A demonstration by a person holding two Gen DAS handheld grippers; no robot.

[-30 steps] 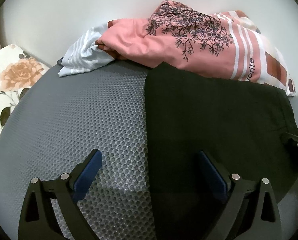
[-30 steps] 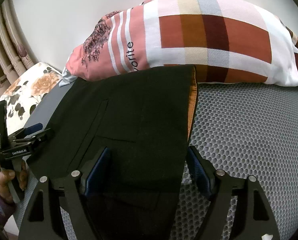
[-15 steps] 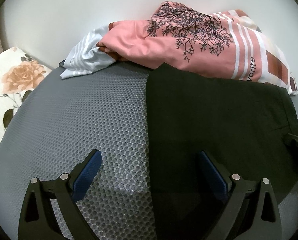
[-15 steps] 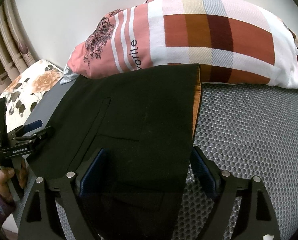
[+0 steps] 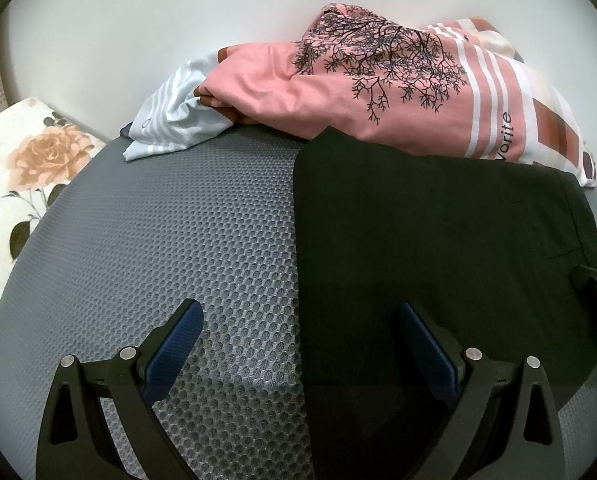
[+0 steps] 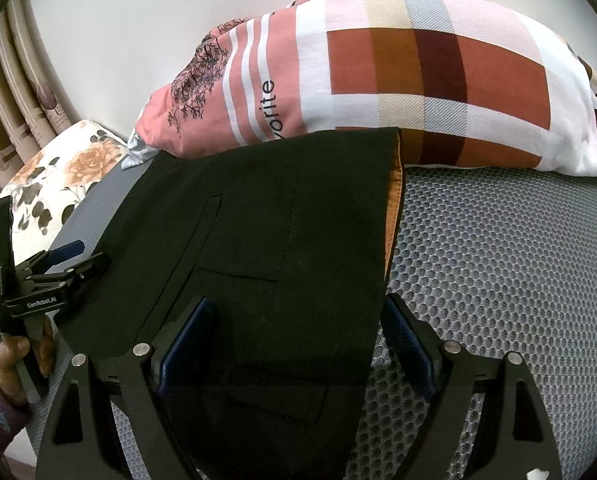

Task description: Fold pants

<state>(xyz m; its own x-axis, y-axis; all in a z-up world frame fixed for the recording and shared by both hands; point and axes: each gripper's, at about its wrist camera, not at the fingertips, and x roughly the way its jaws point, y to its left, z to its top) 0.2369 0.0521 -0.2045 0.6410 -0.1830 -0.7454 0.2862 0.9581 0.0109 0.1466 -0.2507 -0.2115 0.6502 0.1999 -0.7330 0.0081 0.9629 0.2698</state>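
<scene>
the right gripper (image 6: 298, 344) has just been opening and stands spread over the near edge of the pants (image 6: 266, 216), pinching nothing, likely letting go of a finished fold. the left gripper (image 5: 298, 344) is spread too, straddling their left edge. the black pants lie flat, folded, on the grey mesh mat (image 5: 178, 220), touching the pillow (image 6: 418, 80).

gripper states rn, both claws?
Left claw: open, holding nothing, over the edge of the black pants.
Right claw: open, just widened, pants between the fingers, not gripped.
</scene>
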